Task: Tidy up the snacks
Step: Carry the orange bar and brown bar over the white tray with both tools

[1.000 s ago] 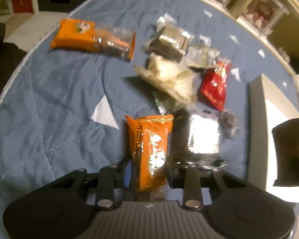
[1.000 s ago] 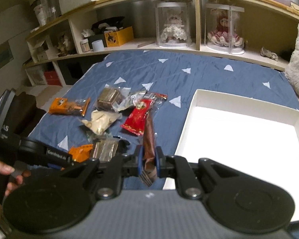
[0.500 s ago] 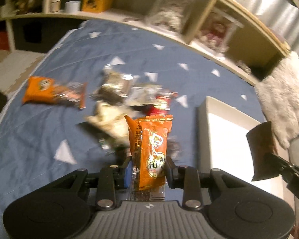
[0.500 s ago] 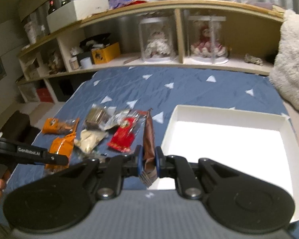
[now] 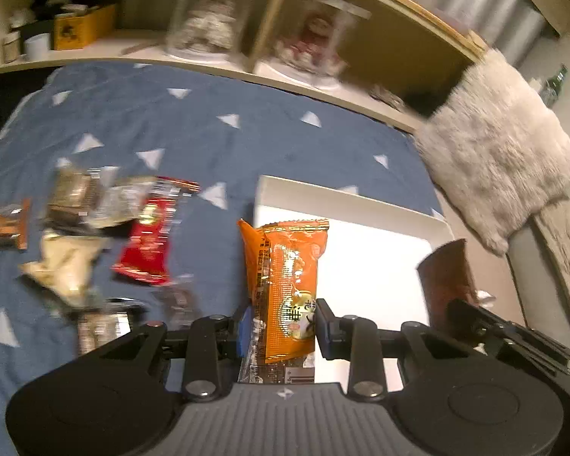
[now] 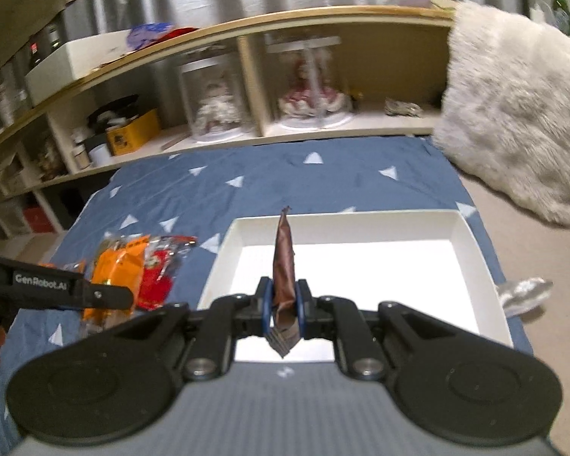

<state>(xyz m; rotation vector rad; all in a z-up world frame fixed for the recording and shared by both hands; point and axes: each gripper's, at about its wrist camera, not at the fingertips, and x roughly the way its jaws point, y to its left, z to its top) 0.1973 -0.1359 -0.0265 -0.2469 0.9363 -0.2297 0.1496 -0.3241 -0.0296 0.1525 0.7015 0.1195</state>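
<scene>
My left hand-held gripper (image 5: pixel 283 328) is clamped on an orange snack packet (image 5: pixel 288 285), which stands upright between the pads with its crimped top over the near left corner of the white tray (image 5: pixel 351 198). My right hand-held gripper (image 6: pixel 284 306) is pinched tight on a thin brown packet (image 6: pixel 284 266), held edge-on and pointing up over the tray's bright floor; in the left view that brown packet (image 5: pixel 446 277) shows at the right, above the tray's right side. The tray lies on the blue bedspread (image 5: pixel 247 140) with white triangles, and nothing lies in the part of it I can see. To its left, on the bedspread, the other snacks lie in a loose heap: a red packet (image 5: pixel 148 243) nearest the tray, a pale crumpled packet (image 5: pixel 62 264) beside it, silvery wrappers (image 5: pixel 91 193) further back, all blurred. Beyond the bedspread, a fluffy cream cushion (image 6: pixel 513 114) sits at the right. Farthest off, a wooden shelf (image 6: pixel 285 22) runs along the wall, holding two dolls under clear domes (image 6: pixel 216 102).
</scene>
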